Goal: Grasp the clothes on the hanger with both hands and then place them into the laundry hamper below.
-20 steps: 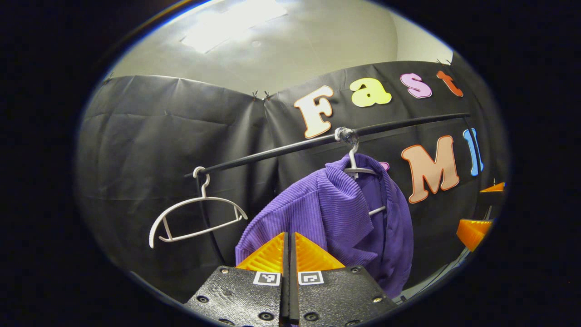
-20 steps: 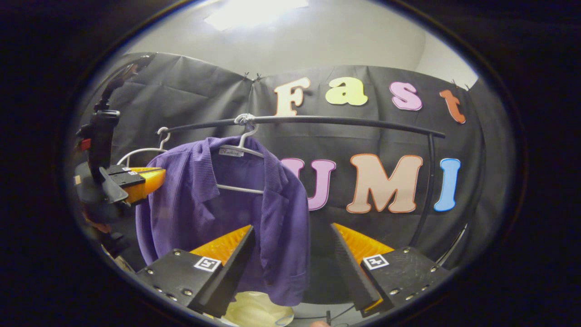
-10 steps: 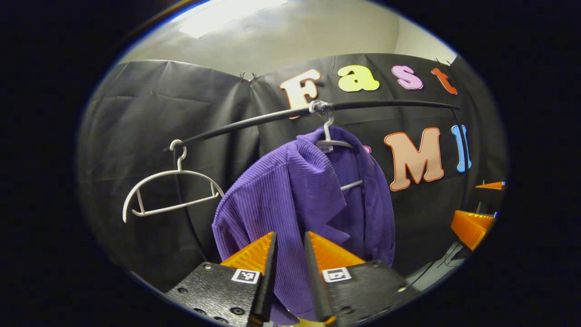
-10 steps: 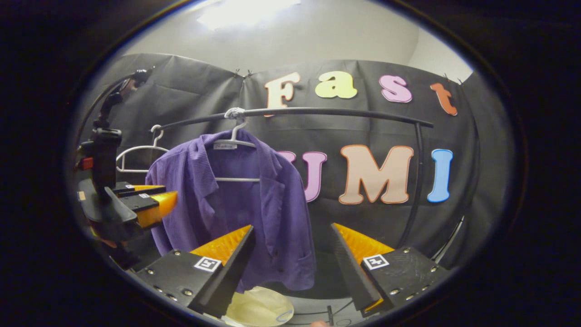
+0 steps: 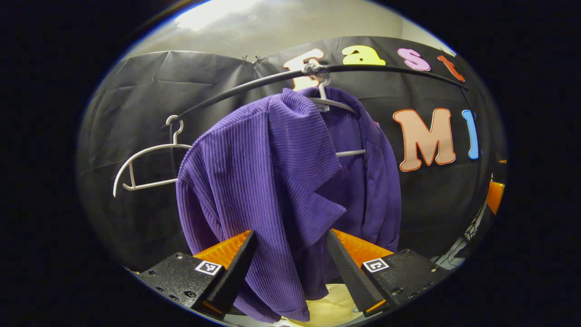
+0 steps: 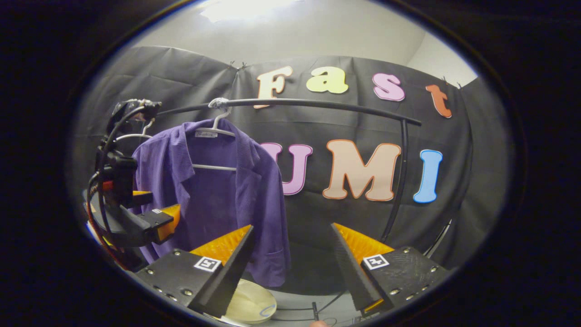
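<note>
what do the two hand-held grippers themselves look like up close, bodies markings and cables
The left hand-held gripper and the right hand-held gripper each have two wedge-shaped fingers on black textured blocks fixed with screws, each block carrying a small square black-and-white marker. From the right gripper view, the left one also shows a black upright body with looping black cables.

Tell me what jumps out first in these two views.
A ribbed purple jacket hangs on a white hanger from the black curved rail, between the open left hand-held gripper. An empty white plastic hanger hangs beside it, with the pale laundry hamper below.
</note>
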`<action>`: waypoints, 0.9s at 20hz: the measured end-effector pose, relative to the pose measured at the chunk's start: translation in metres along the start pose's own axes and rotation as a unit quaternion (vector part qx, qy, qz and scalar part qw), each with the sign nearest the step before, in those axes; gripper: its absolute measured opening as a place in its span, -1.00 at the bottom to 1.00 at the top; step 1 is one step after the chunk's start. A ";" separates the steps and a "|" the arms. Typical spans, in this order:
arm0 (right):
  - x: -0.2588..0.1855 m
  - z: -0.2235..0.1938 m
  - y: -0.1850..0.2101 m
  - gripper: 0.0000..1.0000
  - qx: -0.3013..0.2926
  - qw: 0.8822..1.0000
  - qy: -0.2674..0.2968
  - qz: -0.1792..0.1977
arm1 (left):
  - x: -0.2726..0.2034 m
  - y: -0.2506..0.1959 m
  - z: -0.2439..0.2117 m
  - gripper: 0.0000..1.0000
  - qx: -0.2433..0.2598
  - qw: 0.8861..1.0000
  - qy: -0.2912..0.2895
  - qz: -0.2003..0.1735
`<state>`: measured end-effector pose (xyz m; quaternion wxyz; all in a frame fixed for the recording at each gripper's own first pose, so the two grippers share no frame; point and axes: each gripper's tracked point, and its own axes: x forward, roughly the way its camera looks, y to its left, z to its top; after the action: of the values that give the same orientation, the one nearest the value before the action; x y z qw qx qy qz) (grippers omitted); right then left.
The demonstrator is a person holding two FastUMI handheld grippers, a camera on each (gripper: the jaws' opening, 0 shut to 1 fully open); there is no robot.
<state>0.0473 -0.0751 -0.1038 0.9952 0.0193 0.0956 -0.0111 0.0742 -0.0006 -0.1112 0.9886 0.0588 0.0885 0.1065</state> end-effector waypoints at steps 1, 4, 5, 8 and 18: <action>0.003 0.000 -0.001 0.95 -0.004 1.000 0.001 0.002 | 0.003 0.000 -0.002 0.99 0.007 1.000 -0.001 0.009; 0.010 -0.003 -0.001 0.95 -0.015 1.000 0.004 0.010 | 0.008 -0.003 -0.007 0.99 0.038 0.999 -0.010 0.032; 0.012 -0.004 0.000 0.95 -0.017 1.000 0.006 0.014 | 0.010 -0.006 -0.009 0.99 0.046 0.998 -0.011 0.037; 0.016 -0.008 0.004 0.96 -0.025 0.999 0.009 0.024 | 0.015 -0.008 -0.012 0.99 0.053 0.997 -0.017 0.055; 0.016 -0.022 0.009 0.93 -0.039 0.998 0.026 0.046 | 0.043 0.015 0.002 0.99 0.068 0.986 -0.062 0.135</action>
<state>0.0594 -0.0657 -0.1278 0.9917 -0.0153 0.1213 0.0391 0.1131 0.0235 -0.1140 0.9623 0.1443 0.0252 0.2292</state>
